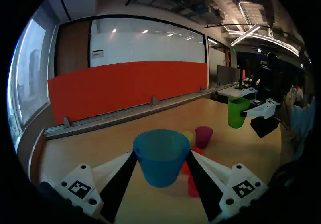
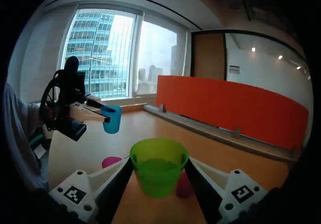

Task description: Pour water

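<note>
Both cups lifted, pouring not yet begun.
The left tool (image 1: 161, 156) grips a blue cup (image 1: 161, 168) and the right tool (image 2: 159, 164) grips a green cup (image 2: 158, 180). Both cups are upright above the counter (image 1: 100, 144) and well apart from each other. The green cup seems to hold some liquid. As I judge it, bringing them together and tipping one into the other is all still to do.
</note>
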